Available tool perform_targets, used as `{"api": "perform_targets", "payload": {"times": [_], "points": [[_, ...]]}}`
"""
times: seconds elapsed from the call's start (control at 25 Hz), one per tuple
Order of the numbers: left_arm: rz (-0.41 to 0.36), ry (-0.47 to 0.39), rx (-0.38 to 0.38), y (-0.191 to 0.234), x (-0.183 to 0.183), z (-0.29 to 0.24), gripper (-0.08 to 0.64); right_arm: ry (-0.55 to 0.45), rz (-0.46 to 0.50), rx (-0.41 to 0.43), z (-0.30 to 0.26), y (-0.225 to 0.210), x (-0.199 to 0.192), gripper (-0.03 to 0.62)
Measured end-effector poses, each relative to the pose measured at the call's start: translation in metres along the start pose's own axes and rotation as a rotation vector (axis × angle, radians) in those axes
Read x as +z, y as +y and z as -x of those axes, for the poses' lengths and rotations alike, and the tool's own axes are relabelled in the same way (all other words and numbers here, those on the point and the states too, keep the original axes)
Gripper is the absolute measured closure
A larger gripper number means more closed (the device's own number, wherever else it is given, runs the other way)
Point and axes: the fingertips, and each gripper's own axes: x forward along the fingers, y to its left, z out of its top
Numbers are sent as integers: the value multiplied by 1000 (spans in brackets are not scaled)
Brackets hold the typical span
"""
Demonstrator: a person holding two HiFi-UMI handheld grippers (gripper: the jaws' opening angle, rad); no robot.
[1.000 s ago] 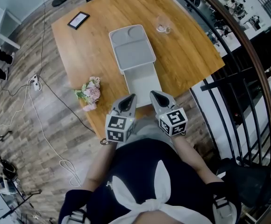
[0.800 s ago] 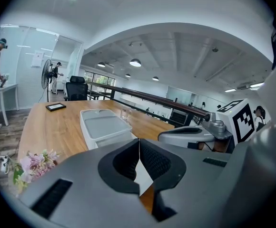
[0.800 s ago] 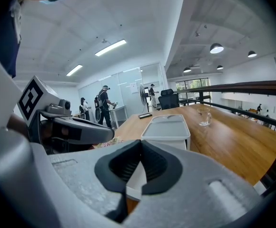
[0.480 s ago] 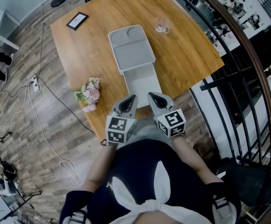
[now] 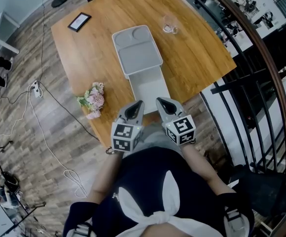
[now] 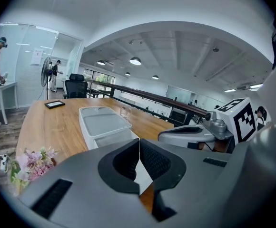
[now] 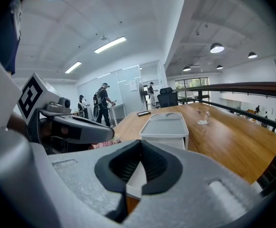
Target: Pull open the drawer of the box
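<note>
A grey-white box lies on the wooden table, and its white drawer stands pulled out toward the near edge. My left gripper and right gripper hover side by side just short of the drawer's front, both shut with nothing held. In the left gripper view the jaws meet in front of the box, with the right gripper beside them. From the right gripper view the shut jaws point at the box and the drawer below it.
A bunch of pink flowers lies at the table's left edge. A glass and a black frame sit farther back. A dark railing runs along the right side. Cables trail over the floor at left.
The head view has drifted slightly. Both grippers stay shut at the drawer's front, and the drawer stays pulled out.
</note>
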Motion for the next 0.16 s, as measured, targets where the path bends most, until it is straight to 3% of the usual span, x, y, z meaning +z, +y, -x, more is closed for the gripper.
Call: {"api": "perform_targets", "payload": {"times": [0.16], "points": [[-3,8,-5,-1,-2,-4,541,14,33,-10,0,-3,-5,595]]}}
